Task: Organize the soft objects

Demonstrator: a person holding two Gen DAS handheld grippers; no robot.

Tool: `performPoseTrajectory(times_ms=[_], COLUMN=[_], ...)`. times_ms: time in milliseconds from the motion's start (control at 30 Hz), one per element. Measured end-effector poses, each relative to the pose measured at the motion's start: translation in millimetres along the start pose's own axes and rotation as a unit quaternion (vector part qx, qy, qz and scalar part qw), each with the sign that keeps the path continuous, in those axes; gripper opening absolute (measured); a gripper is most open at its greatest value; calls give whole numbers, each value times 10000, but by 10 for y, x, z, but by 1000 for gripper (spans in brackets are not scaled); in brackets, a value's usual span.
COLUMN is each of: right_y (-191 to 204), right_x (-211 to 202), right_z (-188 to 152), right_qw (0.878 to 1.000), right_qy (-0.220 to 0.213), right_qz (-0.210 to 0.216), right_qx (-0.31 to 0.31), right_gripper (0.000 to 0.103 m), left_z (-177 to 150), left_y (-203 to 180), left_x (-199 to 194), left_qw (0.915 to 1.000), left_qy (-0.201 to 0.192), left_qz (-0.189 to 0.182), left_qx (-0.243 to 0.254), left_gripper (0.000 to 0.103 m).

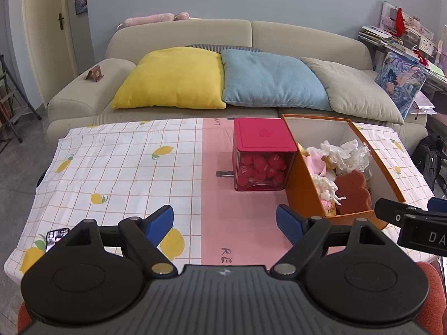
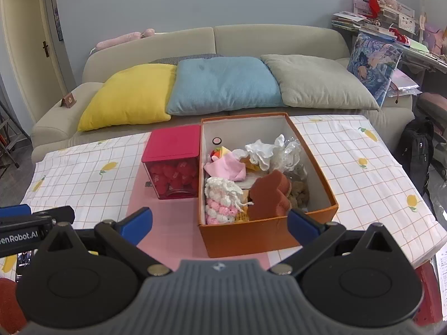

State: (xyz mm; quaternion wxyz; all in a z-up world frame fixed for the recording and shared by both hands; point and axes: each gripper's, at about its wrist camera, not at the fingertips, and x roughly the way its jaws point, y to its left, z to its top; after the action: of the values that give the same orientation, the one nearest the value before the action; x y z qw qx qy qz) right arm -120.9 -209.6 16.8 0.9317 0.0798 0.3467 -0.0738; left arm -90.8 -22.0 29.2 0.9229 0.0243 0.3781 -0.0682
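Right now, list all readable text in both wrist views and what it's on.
"enRobot.AI", start cut off: left gripper body, seen from the right wrist.
"DA", rest cut off: right gripper body, seen from the left wrist.
"RE", partly hidden: pink strip of tablecloth.
"ANT", partial: tablecloth far edge.
White marks on red balls in the red-lidded clear box: too small.

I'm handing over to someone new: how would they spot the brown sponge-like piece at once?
Find the orange box on the pink strip of the tablecloth, right of the red-lidded container. The brown piece stands against the box's near wall, beside a white-and-pink knitted item. It is the only dark, rust-brown thing there, with a lobed outline.
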Motion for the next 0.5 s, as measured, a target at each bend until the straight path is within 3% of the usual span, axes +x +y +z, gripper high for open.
performPoseTrajectory(times_ms=[500], right_y=[-41], right_x=[-88], right_z=[2], right_qw=[9999], right_qy=[-94], right_qz=[-18], right_qx=[36], right_gripper=[100], left_z=[33], left_y=[-68], left_x=[-38], left_qw=[9999], left_qy=[-35], left_qz=[-90], left_qx=[64], left_gripper=[98])
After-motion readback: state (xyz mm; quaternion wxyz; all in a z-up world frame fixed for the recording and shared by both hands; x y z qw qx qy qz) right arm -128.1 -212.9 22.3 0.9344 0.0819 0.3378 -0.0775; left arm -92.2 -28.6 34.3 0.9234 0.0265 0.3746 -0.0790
